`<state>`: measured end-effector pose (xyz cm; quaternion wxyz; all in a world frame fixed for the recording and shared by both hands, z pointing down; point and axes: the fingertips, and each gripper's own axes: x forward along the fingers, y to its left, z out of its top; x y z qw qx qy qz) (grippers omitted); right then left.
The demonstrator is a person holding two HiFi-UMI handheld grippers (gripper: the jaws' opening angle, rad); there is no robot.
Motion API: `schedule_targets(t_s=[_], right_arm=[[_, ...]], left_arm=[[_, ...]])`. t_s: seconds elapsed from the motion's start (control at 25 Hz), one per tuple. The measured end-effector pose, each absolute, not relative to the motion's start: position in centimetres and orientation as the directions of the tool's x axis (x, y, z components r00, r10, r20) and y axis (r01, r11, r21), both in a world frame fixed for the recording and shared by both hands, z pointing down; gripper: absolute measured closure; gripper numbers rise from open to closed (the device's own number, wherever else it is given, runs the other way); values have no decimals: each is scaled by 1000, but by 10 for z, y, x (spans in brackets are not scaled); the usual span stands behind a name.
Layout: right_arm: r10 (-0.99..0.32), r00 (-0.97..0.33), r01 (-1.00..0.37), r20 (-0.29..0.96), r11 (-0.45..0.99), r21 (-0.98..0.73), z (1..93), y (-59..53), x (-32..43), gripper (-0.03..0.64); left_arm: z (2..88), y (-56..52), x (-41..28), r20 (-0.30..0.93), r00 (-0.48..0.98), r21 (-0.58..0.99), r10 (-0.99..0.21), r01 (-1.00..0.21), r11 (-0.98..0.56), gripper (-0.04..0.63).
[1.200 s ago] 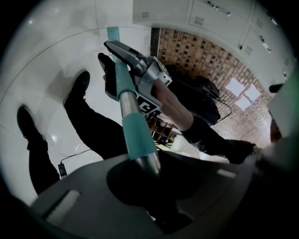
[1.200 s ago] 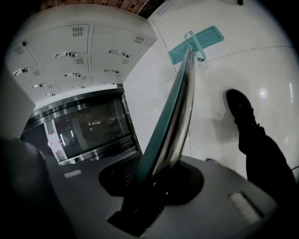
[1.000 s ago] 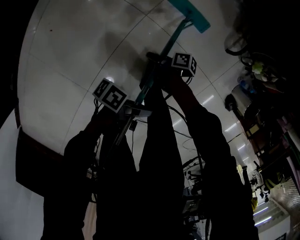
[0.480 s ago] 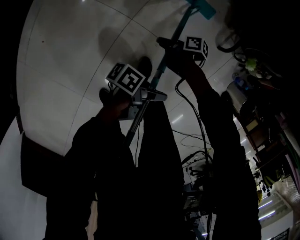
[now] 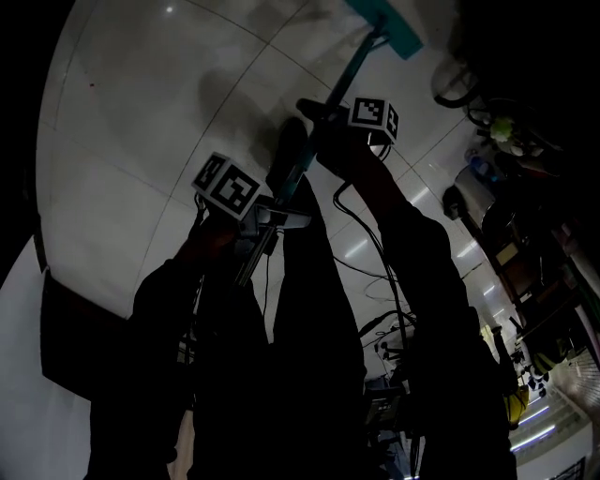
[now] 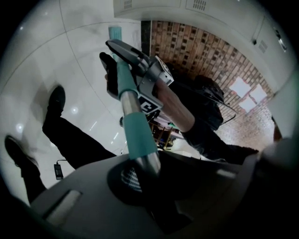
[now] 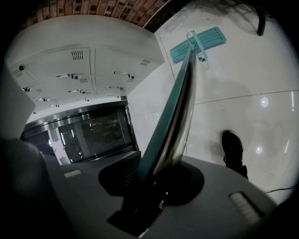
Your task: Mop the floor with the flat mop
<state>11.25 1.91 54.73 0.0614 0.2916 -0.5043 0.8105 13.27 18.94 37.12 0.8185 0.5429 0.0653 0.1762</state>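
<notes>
Squeezing the mop pole (image 6: 136, 133) tight, the left gripper (image 6: 140, 175) and the right gripper (image 7: 156, 184) hold the mop head (image 7: 198, 43) flat on the floor (image 7: 247, 70) out front, so mopping seems started, not finished.

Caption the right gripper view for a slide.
Right tool shut on the mop handle, teal mop head flat on the tiled floor.

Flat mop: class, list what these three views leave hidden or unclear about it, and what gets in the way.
- Head view: the mop head is cut off by the top edge.
- Right gripper view: its underside faces the floor; too small to judge dirt.
- Left gripper view: the right gripper covers part of the mop handle.
</notes>
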Motion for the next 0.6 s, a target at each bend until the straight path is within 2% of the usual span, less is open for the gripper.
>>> schedule_targets(t_s=[0.6], right_arm=[[-128, -846, -388, 518, -518, -762, 526, 214, -40, 472]], left_arm=[[338, 371, -15, 99, 923, 884, 371, -253, 393, 531]])
